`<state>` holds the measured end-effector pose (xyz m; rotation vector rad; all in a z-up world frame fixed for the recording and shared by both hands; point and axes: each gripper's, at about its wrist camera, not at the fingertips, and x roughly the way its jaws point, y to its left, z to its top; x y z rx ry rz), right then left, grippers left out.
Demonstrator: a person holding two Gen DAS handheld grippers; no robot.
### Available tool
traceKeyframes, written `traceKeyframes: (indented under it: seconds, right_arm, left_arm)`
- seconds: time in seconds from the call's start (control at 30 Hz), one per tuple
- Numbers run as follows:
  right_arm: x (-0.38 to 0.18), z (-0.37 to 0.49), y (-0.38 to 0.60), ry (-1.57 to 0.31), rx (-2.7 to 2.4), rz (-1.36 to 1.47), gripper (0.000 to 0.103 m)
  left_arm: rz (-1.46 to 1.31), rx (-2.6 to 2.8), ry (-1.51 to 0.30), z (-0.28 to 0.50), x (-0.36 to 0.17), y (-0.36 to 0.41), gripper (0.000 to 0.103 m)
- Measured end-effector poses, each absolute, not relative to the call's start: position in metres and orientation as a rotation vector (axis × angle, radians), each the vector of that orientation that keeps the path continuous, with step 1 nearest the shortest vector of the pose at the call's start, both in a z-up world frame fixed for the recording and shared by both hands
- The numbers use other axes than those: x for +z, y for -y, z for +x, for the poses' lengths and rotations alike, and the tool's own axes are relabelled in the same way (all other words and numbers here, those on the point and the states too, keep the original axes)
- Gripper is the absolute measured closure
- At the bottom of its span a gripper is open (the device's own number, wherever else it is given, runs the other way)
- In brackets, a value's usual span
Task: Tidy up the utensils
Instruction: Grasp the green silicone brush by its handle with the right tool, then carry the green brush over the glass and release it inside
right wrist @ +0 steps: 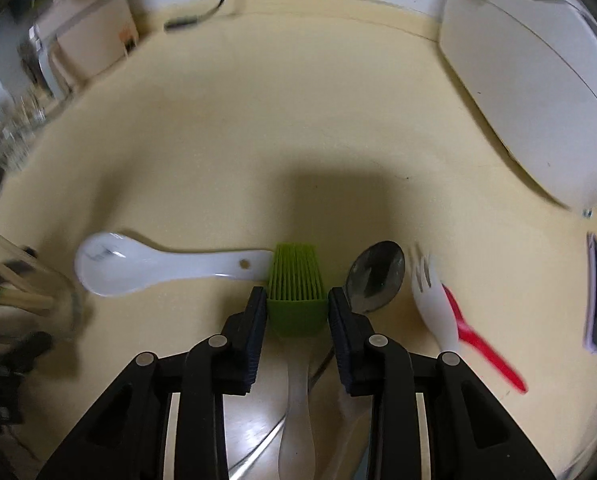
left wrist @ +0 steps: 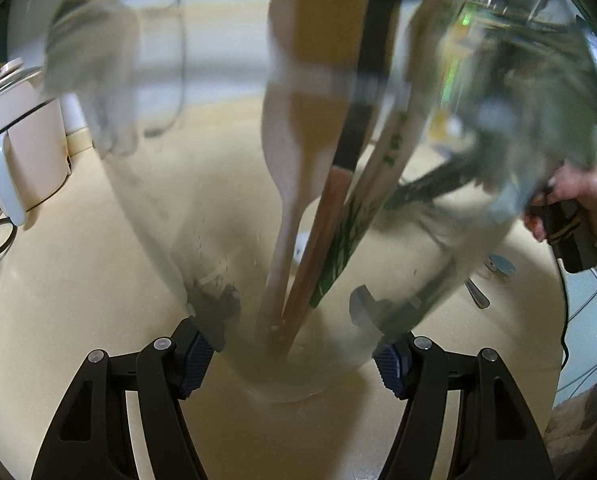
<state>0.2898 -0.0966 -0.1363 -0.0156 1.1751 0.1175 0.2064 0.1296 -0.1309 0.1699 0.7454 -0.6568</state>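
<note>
The left gripper [left wrist: 294, 354] is clamped on the base of a clear glass jar [left wrist: 226, 216], 1 ribbed pad pressed against each side. The jar stands on the cream countertop [left wrist: 78, 280] and holds a wooden spoon [left wrist: 294, 152], a black-and-brown handled utensil [left wrist: 338, 216] and chopsticks in a green-printed paper sleeve [left wrist: 382, 160], all leaning toward the rim. A beige kettle [left wrist: 22, 140] stands at the left of this view. At the right edge, a hand [left wrist: 578, 196] grips a black handle.

The right gripper [right wrist: 297, 304] points down at the countertop, with the green silicone brush [right wrist: 296, 280] between its jaws. The pads stand just beside the brush head; whether they press on it cannot be determined. The translucent brush handle runs back under the gripper. A white ceramic spoon [right wrist: 138, 266] lies left of the brush, its handle end touching the bristles. A metal spoon [right wrist: 374, 276] lies just right of the brush, followed by a white spork [right wrist: 434, 300] and a red utensil [right wrist: 482, 348].
</note>
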Motion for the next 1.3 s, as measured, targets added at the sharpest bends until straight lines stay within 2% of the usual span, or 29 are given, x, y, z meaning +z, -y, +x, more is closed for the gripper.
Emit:
traceKeyframes:
  seconds: [0.27, 0.53, 0.77, 0.9, 1.23, 1.3]
  right_arm:
    - [-0.044, 0.24, 0.12, -0.891, 0.152, 0.255, 0.072]
    - [0.064, 0.216, 0.104, -0.641, 0.169, 0.17, 0.072]
    - [0.141, 0.197, 0.062, -0.476, 0.432, 0.214, 0.072]
    - [0.141, 0.199, 0.023, -0.474, 0.526, 0.172, 0.072]
    - [0.058, 0.225, -0.033, -0.689, 0.549, 0.095, 0.071]
    - [0.05, 0.229, -0.036, -0.718, 0.541, 0.106, 0.066]
  left_arm:
    - [0.17, -0.657, -0.745, 0.206, -0.131, -0.13, 0.032]
    - [0.17, -0.657, -0.746, 0.207, -0.131, -0.13, 0.032]
    - [0.17, -0.657, -0.746, 0.206, -0.131, -0.13, 0.032]
    - [0.17, -0.657, -0.746, 0.207, -0.131, -0.13, 0.032]
    - [0.169, -0.658, -0.746, 0.207, -0.131, -0.13, 0.032]
    - [0.168, -0.658, -0.747, 0.207, -0.131, -0.131, 0.032]
